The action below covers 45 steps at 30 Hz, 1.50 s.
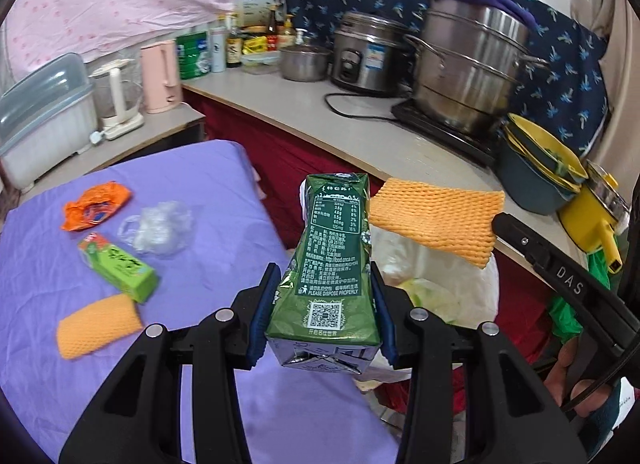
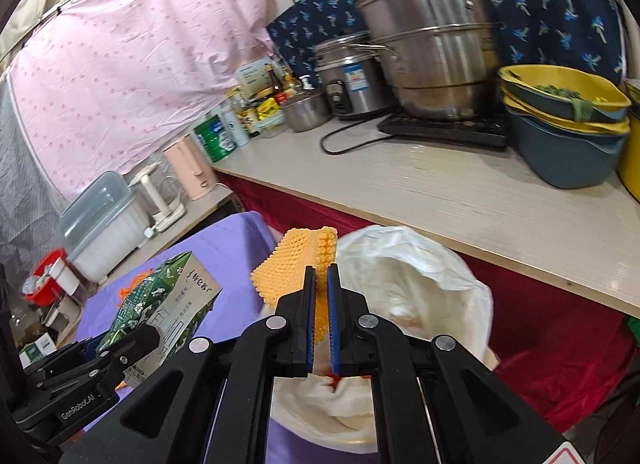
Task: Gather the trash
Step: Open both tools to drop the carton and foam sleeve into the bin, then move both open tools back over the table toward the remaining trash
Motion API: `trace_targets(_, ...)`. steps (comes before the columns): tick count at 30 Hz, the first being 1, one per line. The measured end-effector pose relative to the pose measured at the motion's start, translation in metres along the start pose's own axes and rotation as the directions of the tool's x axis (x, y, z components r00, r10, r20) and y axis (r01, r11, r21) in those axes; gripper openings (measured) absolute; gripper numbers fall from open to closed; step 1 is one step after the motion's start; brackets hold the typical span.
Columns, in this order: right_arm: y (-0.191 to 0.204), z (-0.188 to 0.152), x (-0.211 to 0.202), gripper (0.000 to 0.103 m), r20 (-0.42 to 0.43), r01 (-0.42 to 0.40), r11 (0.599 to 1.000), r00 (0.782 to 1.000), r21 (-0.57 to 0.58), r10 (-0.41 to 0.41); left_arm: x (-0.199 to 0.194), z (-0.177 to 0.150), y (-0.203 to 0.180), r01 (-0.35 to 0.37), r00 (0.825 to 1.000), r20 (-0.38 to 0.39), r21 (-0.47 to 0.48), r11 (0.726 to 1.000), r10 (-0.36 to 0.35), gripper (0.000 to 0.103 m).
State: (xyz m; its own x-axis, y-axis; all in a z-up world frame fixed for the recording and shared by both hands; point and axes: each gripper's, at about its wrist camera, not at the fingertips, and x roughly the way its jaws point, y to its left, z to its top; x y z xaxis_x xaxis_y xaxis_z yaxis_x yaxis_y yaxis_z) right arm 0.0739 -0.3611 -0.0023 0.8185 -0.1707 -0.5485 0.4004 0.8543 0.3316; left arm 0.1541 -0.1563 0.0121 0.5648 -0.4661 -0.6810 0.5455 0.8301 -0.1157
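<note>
Purple-covered table [image 1: 208, 191] borders a lined trash bin [image 2: 420, 264]. Right gripper [image 2: 319, 300] pinches an orange foam net [image 2: 288, 268] above the bin; left gripper [image 1: 320, 304] clamps a green carton [image 1: 332, 248] beside it. Recommend releasing each squarely over the opening.

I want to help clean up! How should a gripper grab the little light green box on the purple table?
Grip the light green box across its two long sides, near the middle, coming down from above. It lies flat on the purple table, long and narrow, with bare cloth along both long sides. The orange foam net sits near one end, so avoid that end.
</note>
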Motion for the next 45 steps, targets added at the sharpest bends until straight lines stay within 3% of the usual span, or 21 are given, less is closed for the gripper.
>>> trace_targets(8,-0.037,-0.018,0.007,0.006,-0.032,0.055,0.998,0.998,0.041,-0.054,0.037,-0.012,-0.035,0.041,0.996,-0.082,0.032,0.999,-0.039,0.041)
trace_targets(19,-0.044,-0.033,0.027,0.007,-0.07,0.078,0.995,0.995,0.058,-0.073,0.069,-0.024,-0.046,0.052,0.987,-0.156,0.057,0.997,-0.043,0.042)
trace_targets(29,-0.04,-0.034,0.026,0.021,-0.062,0.083,0.994,0.995,0.075,-0.078,0.066,-0.023,-0.039,0.022,0.991,-0.133,0.045,0.999,-0.015,0.062)
trace_targets(45,-0.01,-0.029,0.012,0.03,-0.039,0.037,0.999,0.999,0.038,-0.036,0.043,-0.019,-0.018,-0.008,0.995,-0.097,0.011,1.0,0.009,0.062)
